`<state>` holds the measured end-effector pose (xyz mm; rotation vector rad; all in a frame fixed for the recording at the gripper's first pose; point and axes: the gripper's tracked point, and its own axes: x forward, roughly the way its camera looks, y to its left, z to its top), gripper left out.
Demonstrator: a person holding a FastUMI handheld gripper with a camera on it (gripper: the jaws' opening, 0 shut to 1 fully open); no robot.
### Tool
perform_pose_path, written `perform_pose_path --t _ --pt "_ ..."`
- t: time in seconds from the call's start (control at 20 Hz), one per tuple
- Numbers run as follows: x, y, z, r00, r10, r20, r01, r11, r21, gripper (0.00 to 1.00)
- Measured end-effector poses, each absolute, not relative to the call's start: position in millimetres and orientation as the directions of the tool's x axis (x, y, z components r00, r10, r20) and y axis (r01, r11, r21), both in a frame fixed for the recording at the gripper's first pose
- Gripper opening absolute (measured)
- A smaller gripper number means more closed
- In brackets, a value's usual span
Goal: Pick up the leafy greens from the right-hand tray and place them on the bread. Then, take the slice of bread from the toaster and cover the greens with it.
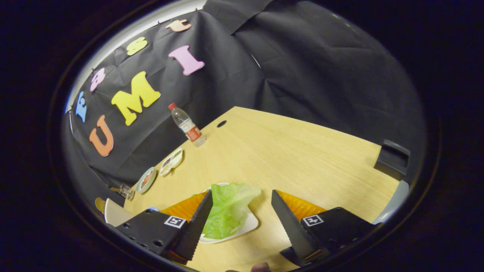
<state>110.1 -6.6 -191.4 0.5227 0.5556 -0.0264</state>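
While the gripper (242,223) hangs released, its fingers spread wide and holding nothing, the lettuce leaf (230,207) lies on a white plate (249,225) just inside the left finger. Bare table (302,151) stretches ahead to its far edge. The water bottle (187,125) at the far corner has a red label too small to read.
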Motion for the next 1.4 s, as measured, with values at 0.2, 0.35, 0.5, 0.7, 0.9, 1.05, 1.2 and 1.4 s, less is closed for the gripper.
perform_pose_path --t 0.2,0.35,0.5,0.7,0.9,1.05,1.2,1.4 --pt "122.0 -3.9 -199.4 0.842 0.115 -0.528 0.195 0.846 0.496 0.94" --pt "128.7 0.1 -203.6 0.836 0.115 -0.536 0.211 0.835 0.508 0.86" --pt "129.5 1.5 -207.0 0.823 0.122 -0.555 0.232 0.819 0.525 0.61" --pt "127.0 -8.3 -209.9 0.811 0.105 -0.576 0.271 0.805 0.528 0.21" --pt "124.7 -3.3 -195.4 0.832 0.134 -0.538 0.206 0.826 0.524 0.01" --pt "123.8 4.9 -176.6 0.861 0.144 -0.488 0.153 0.841 0.519 0.00" --pt "121.8 16.6 -165.6 0.868 0.169 -0.467 0.117 0.844 0.523 0.00" --pt "113.6 35.2 -145.5 0.880 0.226 -0.417 0.047 0.833 0.551 0.00"
